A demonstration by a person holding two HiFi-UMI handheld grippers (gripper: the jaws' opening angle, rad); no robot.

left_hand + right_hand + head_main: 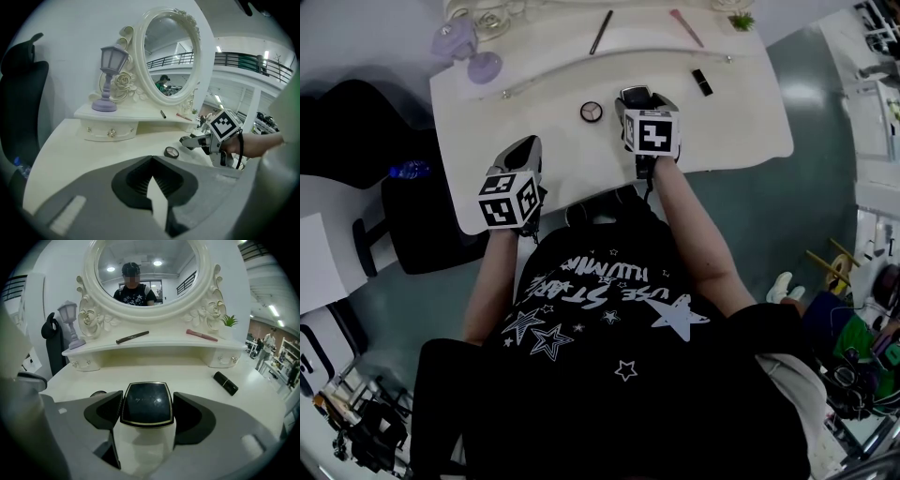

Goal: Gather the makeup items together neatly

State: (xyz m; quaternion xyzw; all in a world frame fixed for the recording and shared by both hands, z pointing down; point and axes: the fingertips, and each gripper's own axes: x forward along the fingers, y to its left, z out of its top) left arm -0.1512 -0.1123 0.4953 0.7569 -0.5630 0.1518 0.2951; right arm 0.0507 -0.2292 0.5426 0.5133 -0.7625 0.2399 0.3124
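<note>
On the white dressing table [741,122], near its front edge, a black square compact with a gold rim [146,403] is clamped between the jaws of the right gripper [636,97], held just above the tabletop. The left gripper [523,148] is held over the table's left front corner; its jaws are brought together with nothing between them. A small round compact [592,112] is seen lying flat on the tabletop between the two grippers, just beside the right one. A black lipstick tube [225,383] is laid on the tabletop to the right, well apart from it. On the raised shelf under the mirror [145,273], a dark pencil [132,337] and a pink stick [202,335] are laid apart from each other.
</note>
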